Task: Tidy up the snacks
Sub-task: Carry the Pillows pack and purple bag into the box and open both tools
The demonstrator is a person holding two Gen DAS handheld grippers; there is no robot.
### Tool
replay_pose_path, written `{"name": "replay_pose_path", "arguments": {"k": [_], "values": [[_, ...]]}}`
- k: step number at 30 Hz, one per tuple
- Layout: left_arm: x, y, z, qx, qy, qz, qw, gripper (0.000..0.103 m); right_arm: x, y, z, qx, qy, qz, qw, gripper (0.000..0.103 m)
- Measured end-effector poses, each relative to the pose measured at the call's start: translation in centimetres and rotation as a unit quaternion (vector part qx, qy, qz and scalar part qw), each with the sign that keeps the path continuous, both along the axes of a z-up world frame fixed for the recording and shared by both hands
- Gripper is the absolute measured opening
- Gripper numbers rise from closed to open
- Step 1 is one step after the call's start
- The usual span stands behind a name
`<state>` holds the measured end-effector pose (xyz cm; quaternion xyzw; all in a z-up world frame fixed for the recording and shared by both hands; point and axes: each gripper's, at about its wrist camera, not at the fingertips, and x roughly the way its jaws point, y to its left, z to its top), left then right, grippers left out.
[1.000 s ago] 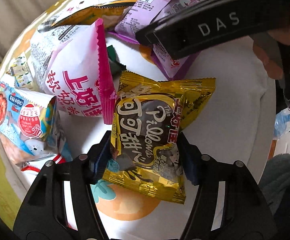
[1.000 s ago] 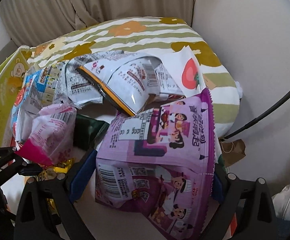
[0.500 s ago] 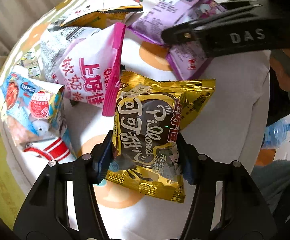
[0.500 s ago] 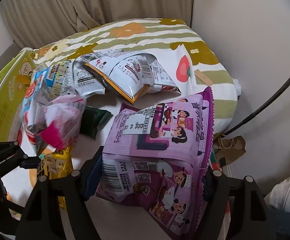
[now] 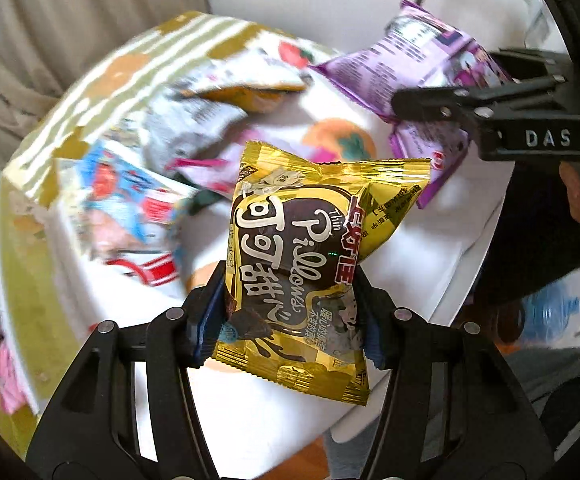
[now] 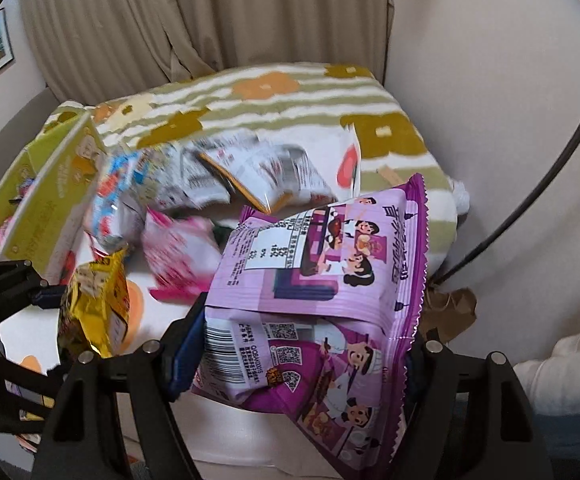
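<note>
My left gripper [image 5: 290, 312] is shut on a gold and brown snack bag [image 5: 309, 264] and holds it above the table; the bag also shows in the right wrist view [image 6: 94, 304]. My right gripper [image 6: 297, 356] is shut on a purple snack bag [image 6: 321, 304], lifted off the table; that bag shows at the upper right of the left wrist view [image 5: 413, 68]. Several other snack bags lie in a pile: a pink one [image 6: 178, 252], a blue one [image 5: 118, 196] and white ones [image 6: 258, 172].
A yellow-green cardboard box [image 6: 46, 204] stands at the table's left side. The round table [image 5: 421, 264] has a white cloth with orange fruit prints. A striped flowered blanket [image 6: 290, 96] lies behind it, with curtains and a wall beyond. A black cable [image 6: 529, 208] runs at the right.
Both grippers have lifted and pulled back with their bags. The pile of snacks now sits farther away and lower in both views.
</note>
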<state>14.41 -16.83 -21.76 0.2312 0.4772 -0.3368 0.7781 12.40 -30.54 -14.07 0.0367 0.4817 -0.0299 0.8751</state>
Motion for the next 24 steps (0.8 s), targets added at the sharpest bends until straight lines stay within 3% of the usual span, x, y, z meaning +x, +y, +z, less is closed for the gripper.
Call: {"name": "replay_pose_path", "arguments": {"k": [10, 15, 24], "values": [[-0.2, 5.0, 7.2, -0.033, -0.048, 0.124, 0.9906, 0.053, 1.1, 2.5, 5.8, 0.005, -0.062, 0.075, 0.995, 0.072], [1.7, 10.6, 9.9, -0.052, -0.058, 0.182, 0.9802, 0.053, 1.6, 3.5, 6.2, 0.017, -0.079, 0.109, 0.991, 0.073], [7.0, 21.9, 12.1, -0.037, -0.081, 0.252, 0.9636, 0.053, 3.3, 5.1, 7.4, 0.045, -0.104, 0.168, 0.979, 0.073]]}}
